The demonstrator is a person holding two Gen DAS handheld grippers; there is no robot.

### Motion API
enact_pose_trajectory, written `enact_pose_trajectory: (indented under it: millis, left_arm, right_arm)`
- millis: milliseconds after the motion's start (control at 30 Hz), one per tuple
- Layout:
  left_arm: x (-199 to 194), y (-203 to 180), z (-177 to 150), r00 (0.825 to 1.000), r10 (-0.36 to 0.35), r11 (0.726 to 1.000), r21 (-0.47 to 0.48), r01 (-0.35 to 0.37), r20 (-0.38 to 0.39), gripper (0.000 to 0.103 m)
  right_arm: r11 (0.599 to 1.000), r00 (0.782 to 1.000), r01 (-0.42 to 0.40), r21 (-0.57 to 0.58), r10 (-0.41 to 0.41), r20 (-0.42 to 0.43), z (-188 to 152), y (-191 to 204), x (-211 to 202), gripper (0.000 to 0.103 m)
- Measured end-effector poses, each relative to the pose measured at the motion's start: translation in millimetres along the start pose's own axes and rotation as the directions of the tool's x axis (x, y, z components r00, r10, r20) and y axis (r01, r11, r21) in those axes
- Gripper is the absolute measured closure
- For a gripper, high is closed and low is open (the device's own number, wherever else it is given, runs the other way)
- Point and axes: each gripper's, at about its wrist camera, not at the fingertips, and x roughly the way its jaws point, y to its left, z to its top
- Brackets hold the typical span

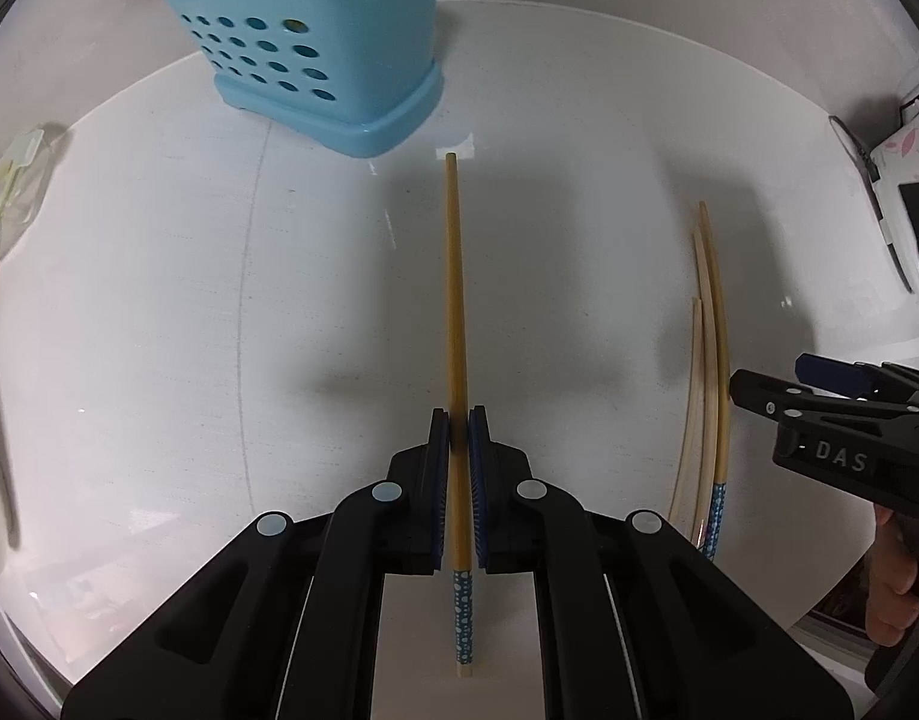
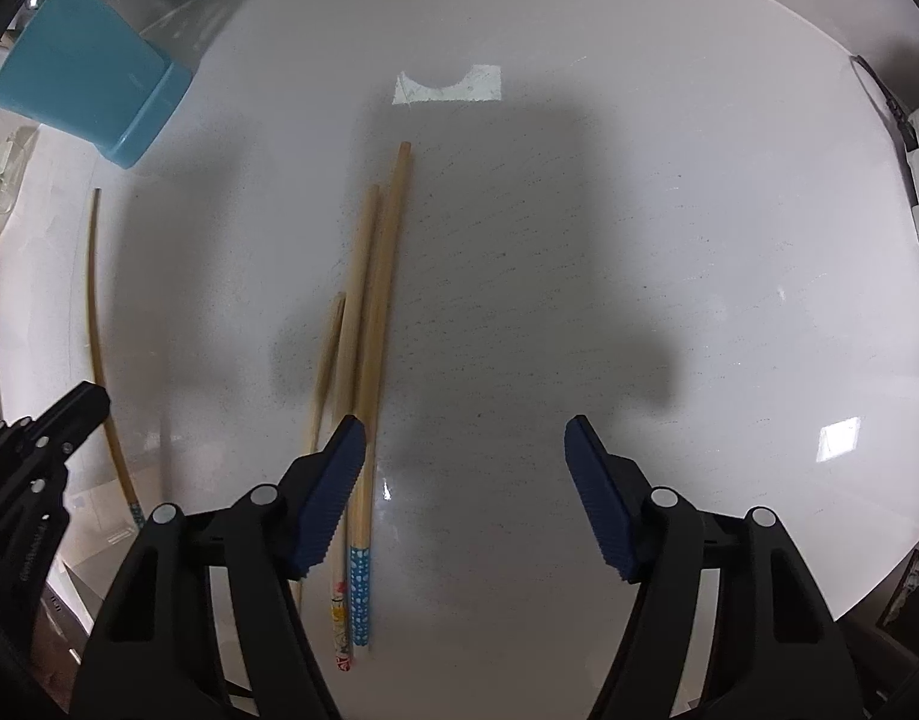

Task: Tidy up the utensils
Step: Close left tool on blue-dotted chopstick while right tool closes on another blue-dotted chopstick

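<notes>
My left gripper [image 1: 458, 420] points down at the white table [image 1: 219, 300] and is shut on a bamboo chopstick [image 1: 455, 300] with a blue dotted end, which runs out ahead between the pads. The blue perforated utensil holder [image 1: 315, 48] stands beyond its tip, with some sticks inside. Three more chopsticks [image 2: 375, 300] lie side by side on the table: one blue-dotted, one with a cartoon pattern, one plain. My right gripper [image 2: 465, 444] is open above them, and its left finger [image 2: 333, 480] covers their near part. The right gripper [image 1: 777, 381] also shows at the left wrist view's right edge.
A clear plastic packet [image 1: 9, 198] lies at the table's left edge. Boxes and dark items [image 1: 903, 180] sit past the right rim. A patch of tape [image 2: 447, 87] is stuck on the table ahead of the chopsticks. A hand [image 1: 891, 588] holds the right gripper.
</notes>
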Motion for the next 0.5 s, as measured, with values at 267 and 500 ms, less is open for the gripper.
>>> enact_pose_trajectory:
  millis: [267,500]
  left_arm:
    - [-27,24,-4,1.000,-0.011,1.000,0.002,0.011,0.019,0.097]
    - [-45,41,-8,0.999,-0.017,1.000,-0.009,0.017,0.036,0.097]
  right_arm:
    - [0.999,0.999,0.031,0.019,-0.031,-0.007,3,4,-1,0.050]
    - [0.999,0.999,0.021,0.036,-0.020,-0.039,4,1,-1,0.062]
